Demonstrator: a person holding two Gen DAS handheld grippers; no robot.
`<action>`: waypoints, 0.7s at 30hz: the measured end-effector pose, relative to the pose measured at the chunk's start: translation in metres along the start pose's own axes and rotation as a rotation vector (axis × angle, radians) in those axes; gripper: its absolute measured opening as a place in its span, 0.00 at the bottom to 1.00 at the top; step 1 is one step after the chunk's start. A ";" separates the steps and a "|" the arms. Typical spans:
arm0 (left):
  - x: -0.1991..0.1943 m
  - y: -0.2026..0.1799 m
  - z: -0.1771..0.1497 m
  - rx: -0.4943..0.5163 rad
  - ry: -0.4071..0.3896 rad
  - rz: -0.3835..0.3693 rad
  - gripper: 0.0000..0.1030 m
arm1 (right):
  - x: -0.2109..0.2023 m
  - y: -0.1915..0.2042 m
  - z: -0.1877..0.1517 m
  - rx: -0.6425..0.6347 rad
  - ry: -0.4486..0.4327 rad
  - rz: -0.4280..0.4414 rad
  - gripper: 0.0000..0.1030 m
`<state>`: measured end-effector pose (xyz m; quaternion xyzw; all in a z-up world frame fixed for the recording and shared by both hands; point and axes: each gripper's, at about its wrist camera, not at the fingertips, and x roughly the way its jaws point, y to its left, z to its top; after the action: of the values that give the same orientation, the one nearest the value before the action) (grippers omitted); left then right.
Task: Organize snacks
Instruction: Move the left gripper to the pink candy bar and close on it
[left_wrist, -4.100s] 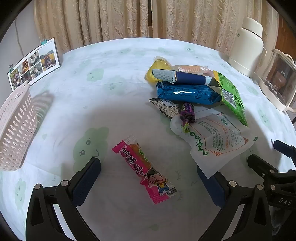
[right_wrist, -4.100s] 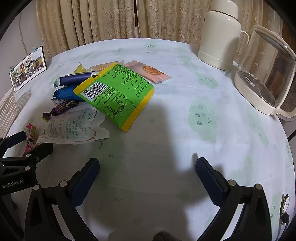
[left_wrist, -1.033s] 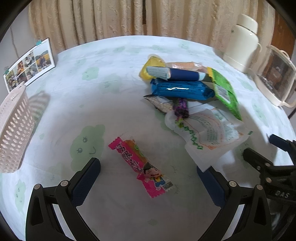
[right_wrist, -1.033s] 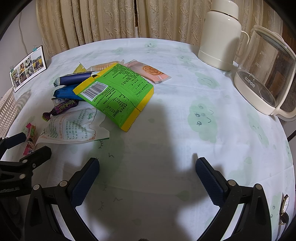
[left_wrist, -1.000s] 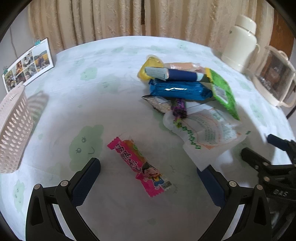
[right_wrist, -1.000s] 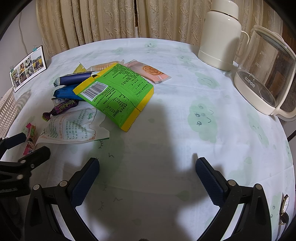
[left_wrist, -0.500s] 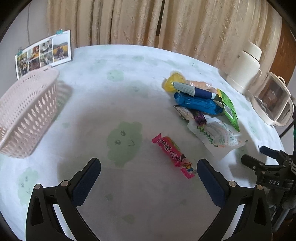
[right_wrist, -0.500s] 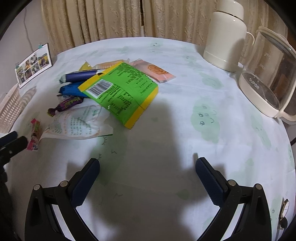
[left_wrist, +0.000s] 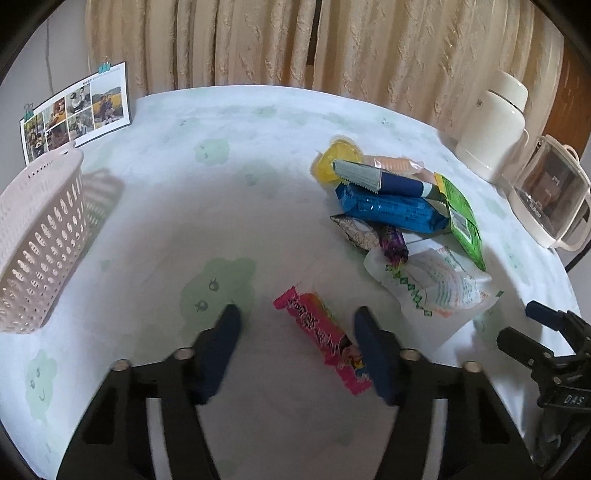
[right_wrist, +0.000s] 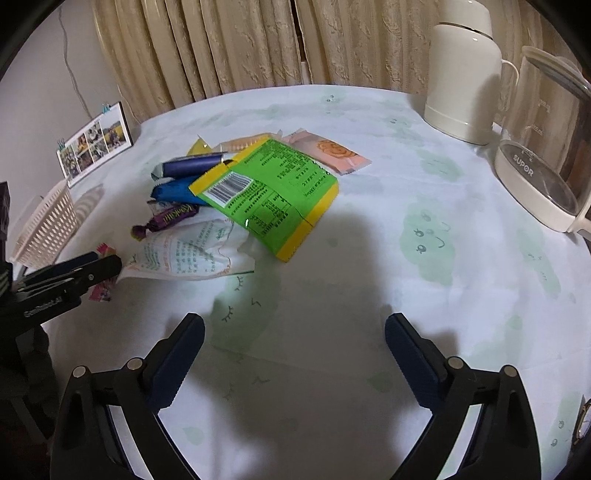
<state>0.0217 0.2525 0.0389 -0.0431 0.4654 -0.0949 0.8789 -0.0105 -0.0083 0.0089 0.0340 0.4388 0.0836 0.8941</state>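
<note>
In the last half-second your left gripper (left_wrist: 297, 334) narrowed its jaws around, but not yet onto, the pink candy bar (left_wrist: 322, 332) lying on the desk (left_wrist: 207, 206), while your right gripper (right_wrist: 293, 356) idled agape, so the basket (left_wrist: 37, 236) awaited its first snack.

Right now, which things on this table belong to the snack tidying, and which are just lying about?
Job:
pink candy bar
snack pile
basket
left gripper

Lying about:
thermos
kettle
photo card

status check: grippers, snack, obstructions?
Left hand-held gripper open, straddling pink snack bar. Right hand-held gripper open, empty. Basket at left, path looks clear.
</note>
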 end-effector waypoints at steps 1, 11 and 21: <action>-0.001 0.000 0.000 -0.002 -0.002 -0.010 0.44 | -0.001 0.000 0.001 0.004 -0.005 0.006 0.95; -0.012 -0.001 -0.005 0.007 -0.038 -0.079 0.19 | -0.001 0.005 0.013 0.038 -0.028 0.083 0.95; -0.021 0.007 -0.004 0.001 -0.064 -0.085 0.18 | 0.006 0.025 0.013 0.046 0.025 0.196 0.95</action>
<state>0.0073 0.2636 0.0526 -0.0654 0.4349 -0.1310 0.8885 0.0004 0.0180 0.0157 0.0961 0.4463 0.1609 0.8750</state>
